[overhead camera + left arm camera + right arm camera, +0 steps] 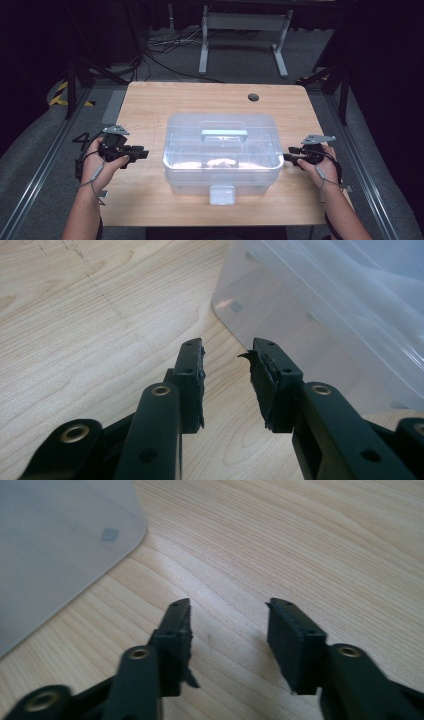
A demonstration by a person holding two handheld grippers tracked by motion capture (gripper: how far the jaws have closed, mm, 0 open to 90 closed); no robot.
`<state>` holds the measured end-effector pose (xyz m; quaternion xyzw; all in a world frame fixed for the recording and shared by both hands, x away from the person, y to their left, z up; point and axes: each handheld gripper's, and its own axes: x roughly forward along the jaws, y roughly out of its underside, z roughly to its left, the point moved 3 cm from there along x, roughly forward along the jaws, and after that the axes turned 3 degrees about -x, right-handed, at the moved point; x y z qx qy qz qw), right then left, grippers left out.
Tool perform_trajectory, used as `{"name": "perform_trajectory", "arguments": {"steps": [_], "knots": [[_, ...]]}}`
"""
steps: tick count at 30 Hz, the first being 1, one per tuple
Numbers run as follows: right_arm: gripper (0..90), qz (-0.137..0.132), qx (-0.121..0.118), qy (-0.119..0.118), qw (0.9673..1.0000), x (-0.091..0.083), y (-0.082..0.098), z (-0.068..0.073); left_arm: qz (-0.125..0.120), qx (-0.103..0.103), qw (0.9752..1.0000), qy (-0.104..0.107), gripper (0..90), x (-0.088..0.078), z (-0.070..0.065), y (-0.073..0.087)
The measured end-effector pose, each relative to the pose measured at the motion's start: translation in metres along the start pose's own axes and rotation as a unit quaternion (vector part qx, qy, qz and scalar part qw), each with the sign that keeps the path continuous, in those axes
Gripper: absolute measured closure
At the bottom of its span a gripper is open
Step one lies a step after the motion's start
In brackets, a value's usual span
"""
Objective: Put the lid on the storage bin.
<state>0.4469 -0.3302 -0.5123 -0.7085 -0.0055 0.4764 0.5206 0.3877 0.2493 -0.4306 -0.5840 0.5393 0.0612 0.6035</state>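
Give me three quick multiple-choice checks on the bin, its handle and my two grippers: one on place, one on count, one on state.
1. Where does the clear plastic bin stand?
A. In the middle of the wooden table, between the grippers
B. On the floor behind the table
C. At the table's far left corner

2. How many carry handles show on the bin's lid?
A. None
B. One
C. Three

3. What state are the left gripper and the right gripper in?
A. Both clamped on the bin
B. One holds the lid
C. Both open, holding nothing

Answers:
1 A: the high view shows the bin centred, a gripper on each side.
2 B: a single handle lies on the lid.
3 C: each gripper view shows bare tabletop between parted jaws.
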Motion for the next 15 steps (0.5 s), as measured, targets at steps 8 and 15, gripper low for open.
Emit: {"name": "perform_trajectory", "arguments": {"steps": [8, 15], "knots": [[25.1, -0.021, -0.016, 0.019, 0.9995, 0.0029, -0.0027, -0.0052, -0.002, -0.004, 1.0000, -0.001, 56.5, 0.0018, 0.0019, 0.0006], [25.0, -0.023, -0.014, 0.026, 0.9993, 0.0014, -0.0045, -0.0068, -0.003, -0.006, 1.0000, -0.006, 47.3, 0.0049, 0.0043, 0.0012]]}}
